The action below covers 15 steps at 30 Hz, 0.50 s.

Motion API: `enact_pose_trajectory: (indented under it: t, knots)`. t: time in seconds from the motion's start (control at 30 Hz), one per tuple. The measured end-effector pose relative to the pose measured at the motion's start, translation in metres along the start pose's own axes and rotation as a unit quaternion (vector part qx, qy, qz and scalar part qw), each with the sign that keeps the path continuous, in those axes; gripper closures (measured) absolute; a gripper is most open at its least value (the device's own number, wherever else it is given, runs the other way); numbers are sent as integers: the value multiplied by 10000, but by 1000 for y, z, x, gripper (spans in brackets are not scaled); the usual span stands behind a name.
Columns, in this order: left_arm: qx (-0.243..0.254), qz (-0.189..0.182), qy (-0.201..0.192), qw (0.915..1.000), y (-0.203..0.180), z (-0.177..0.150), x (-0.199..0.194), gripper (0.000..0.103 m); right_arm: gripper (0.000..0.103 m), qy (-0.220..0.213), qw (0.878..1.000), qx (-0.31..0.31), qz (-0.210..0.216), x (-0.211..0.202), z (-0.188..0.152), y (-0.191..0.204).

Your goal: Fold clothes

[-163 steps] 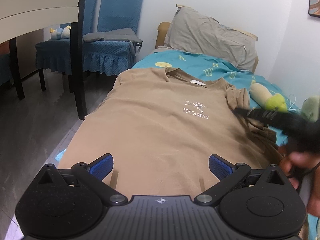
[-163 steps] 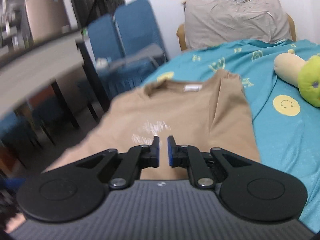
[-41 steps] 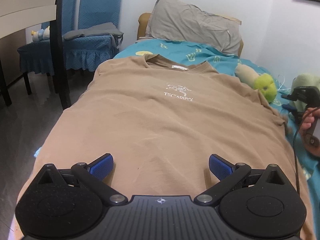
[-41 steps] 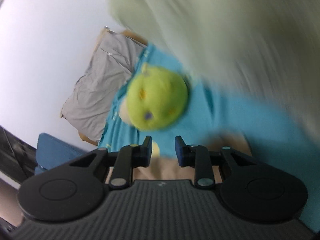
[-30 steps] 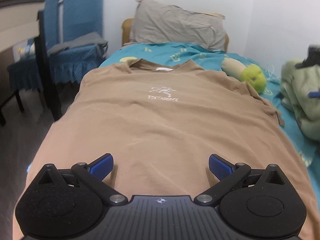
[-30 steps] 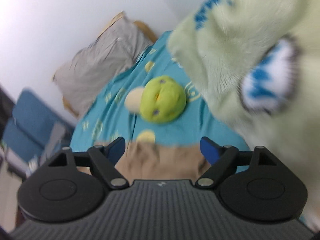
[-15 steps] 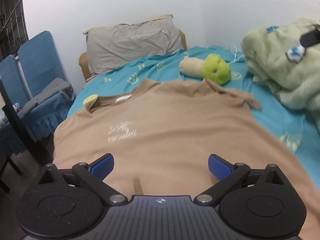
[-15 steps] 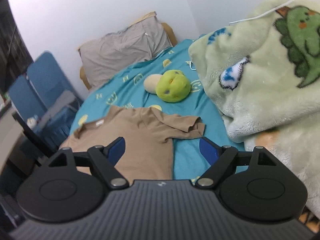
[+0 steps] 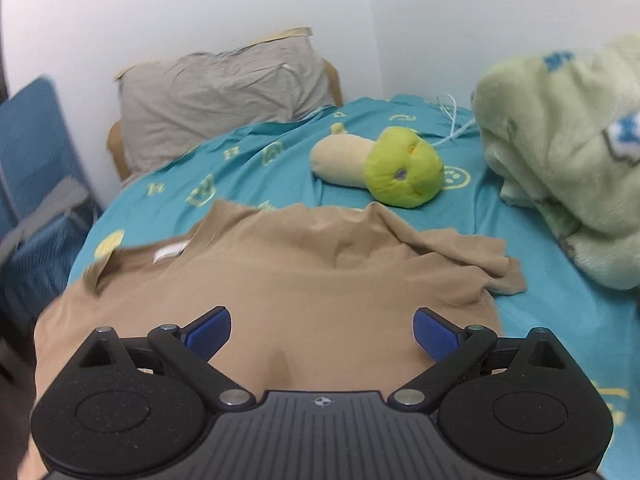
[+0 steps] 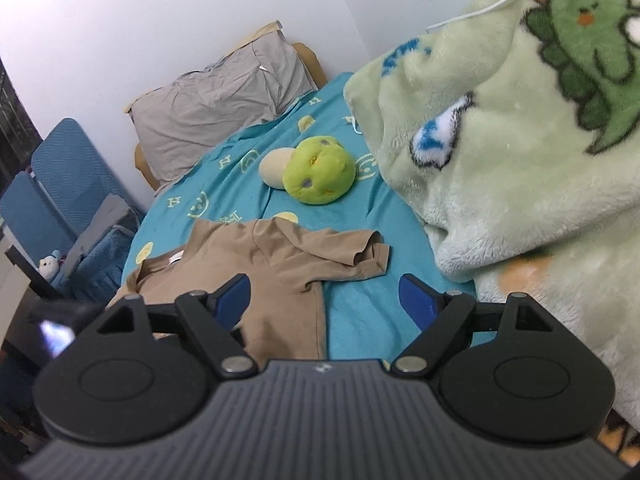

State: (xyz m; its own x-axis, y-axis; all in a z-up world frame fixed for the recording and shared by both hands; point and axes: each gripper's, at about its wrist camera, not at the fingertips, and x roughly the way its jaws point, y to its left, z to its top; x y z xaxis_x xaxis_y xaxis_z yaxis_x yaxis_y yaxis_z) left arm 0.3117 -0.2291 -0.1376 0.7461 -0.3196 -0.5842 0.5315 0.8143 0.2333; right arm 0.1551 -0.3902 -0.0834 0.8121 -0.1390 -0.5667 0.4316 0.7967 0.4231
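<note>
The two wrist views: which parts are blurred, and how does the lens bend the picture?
Left wrist view: the blue chair at the left edge is smeared; the tan T-shirt and the green plush toy are only slightly soft. Right wrist view: mostly sharp, but the lower left corner is blurred. Both views: fisheye bowing, dark rounded corners, soft even light without glare.

We see the T-shirt (image 9: 304, 280) lying flat on the bed (image 9: 248, 168), its collar toward the pillow (image 9: 224, 80) at the bed's head. Beyond the shirt, between it and the pillow, lies the plush toy (image 9: 384, 168). The blanket (image 10: 520, 128) is heaped to the shirt's right, apart from its sleeve (image 10: 340, 256). The chairs (image 10: 68, 192) stand off the bed to the shirt's left.
</note>
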Motion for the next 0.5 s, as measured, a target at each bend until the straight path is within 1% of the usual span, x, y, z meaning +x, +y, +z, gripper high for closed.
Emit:
enact_pose_trajectory:
  t: [0.13, 0.3, 0.4, 0.5]
  knots:
    - [470, -29, -92, 9988, -5, 17, 29, 4, 20, 29, 9994, 342, -82, 6, 3, -14]
    - [1014, 12, -137, 9948, -5, 38, 63, 4, 20, -65, 9932, 1130, -289, 12, 10, -43]
    - [1493, -33, -155, 9887, -11, 45, 81, 4, 20, -94, 9890, 1451, -288, 14, 9, -53]
    - [1968, -313, -131, 9799, -24, 50, 96, 4, 20, -174, 9886, 1465, -294, 11, 8, -50]
